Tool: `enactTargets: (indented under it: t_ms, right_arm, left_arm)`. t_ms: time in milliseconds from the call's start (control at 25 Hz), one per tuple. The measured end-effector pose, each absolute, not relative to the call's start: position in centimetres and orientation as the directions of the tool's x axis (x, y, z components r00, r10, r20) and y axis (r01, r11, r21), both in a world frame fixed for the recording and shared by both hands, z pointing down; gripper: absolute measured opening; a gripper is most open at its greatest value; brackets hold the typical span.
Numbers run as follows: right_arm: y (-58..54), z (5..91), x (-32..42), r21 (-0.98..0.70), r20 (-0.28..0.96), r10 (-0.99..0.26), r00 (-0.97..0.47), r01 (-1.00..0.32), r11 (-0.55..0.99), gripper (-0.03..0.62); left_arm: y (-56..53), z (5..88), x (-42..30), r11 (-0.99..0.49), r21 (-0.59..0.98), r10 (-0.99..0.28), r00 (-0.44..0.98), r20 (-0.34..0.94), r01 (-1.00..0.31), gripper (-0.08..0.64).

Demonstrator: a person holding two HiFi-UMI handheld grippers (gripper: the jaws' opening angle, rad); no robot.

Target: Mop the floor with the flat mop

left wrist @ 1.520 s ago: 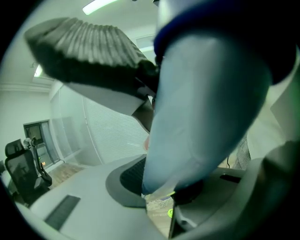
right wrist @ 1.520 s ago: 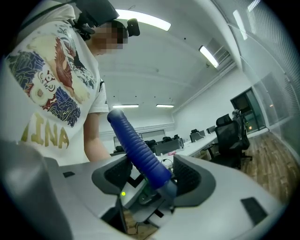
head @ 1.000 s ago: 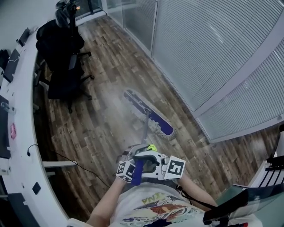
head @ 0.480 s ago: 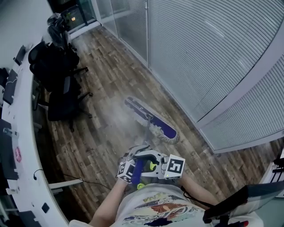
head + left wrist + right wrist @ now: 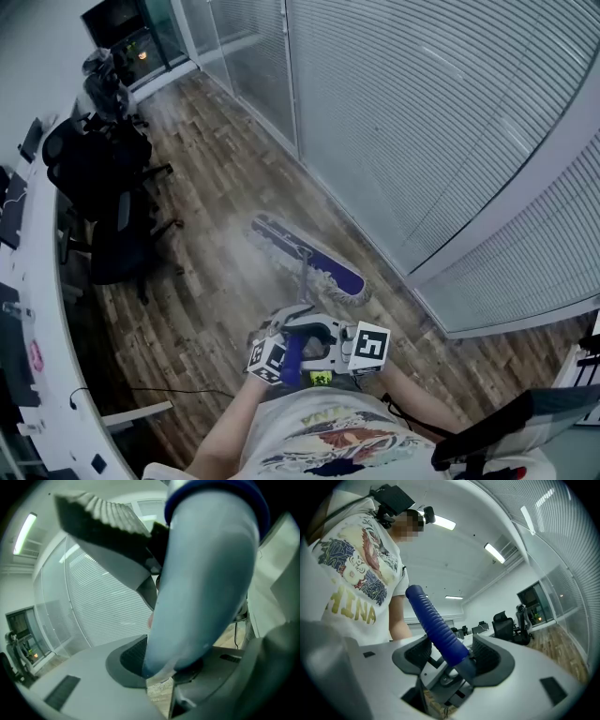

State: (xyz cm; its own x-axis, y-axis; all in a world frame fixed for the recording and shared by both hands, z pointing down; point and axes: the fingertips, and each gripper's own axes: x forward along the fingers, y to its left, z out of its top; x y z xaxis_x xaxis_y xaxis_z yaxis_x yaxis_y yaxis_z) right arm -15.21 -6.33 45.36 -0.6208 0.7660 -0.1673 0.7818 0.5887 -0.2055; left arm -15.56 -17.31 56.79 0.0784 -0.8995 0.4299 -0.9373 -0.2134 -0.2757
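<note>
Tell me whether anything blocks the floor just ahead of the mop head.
Nothing visible lies on the floor directly beyond the mop head. Office chairs stand off to its left, and the glass wall runs along its right.

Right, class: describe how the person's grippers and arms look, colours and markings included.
The left gripper and right gripper have pale grey bodies with dark ribbed pads. Each carries a white cube with black square markers. The person wears a white short-sleeved T-shirt with a colourful print.
</note>
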Motion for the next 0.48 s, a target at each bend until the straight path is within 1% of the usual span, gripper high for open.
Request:
enactTargets:
  t_ms: [240, 480]
  right_arm:
    - [-9.6, 46.6, -18.6, -0.197, -0.170, 0.761, -0.626, 0.778, 0.596, 0.268]
    - [-13.8, 46.1, -24.8, -0.208, -0.181, 0.732, -0.657, 0.753, 0.624, 0.268]
  left_arm:
    - [-20.7, 58.1, -19.1, -0.205, -0.282, -0.902, 0.068, 0.427, -0.937, 0.052]
    - [-24.8, 57.5, -25.0, -0.236, -0.284, -0.904, 0.103, 0.415, -0.929, 0.052]
